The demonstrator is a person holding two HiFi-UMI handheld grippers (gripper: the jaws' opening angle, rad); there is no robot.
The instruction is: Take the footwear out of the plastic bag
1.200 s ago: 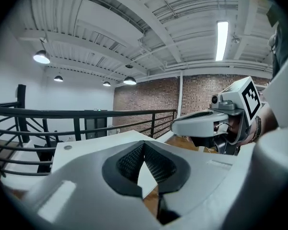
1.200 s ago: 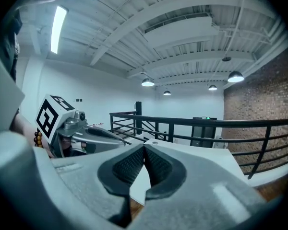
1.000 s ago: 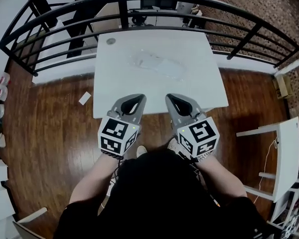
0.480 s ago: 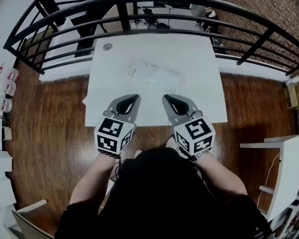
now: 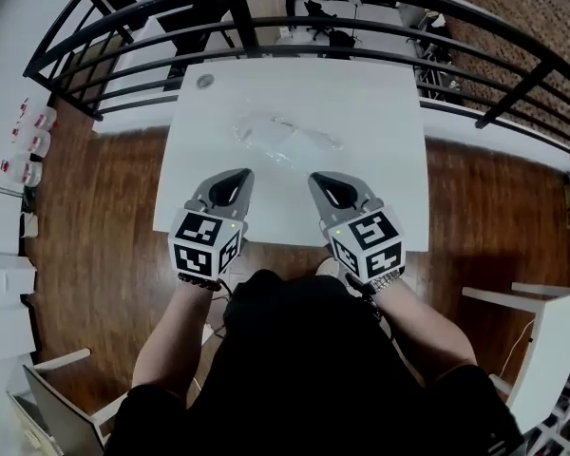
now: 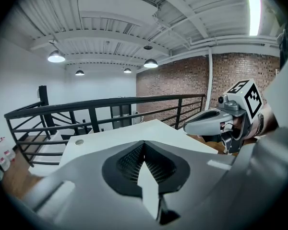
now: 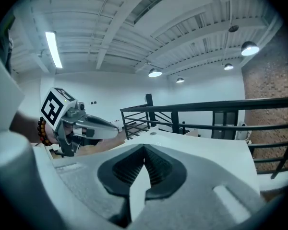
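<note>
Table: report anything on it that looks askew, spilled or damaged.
Nothing stands out. The clear bag lies on the table, well away from its edges, and nothing around it looks spilled or broken.

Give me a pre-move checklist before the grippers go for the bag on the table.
1. Left gripper open for a grasp: not ok. It is shut, with nothing between its jaws.
2. Right gripper open for a grasp: not ok. It is shut and empty.
3. Plastic bag in view on the white table, ahead of both grippers and apart from them: ok.
4. Way to the bag free: ok. The only other thing, a small round disc near the far left corner, lies well apart.
5. Which end of the bag is open, and how its contents lie: cannot tell.
</note>
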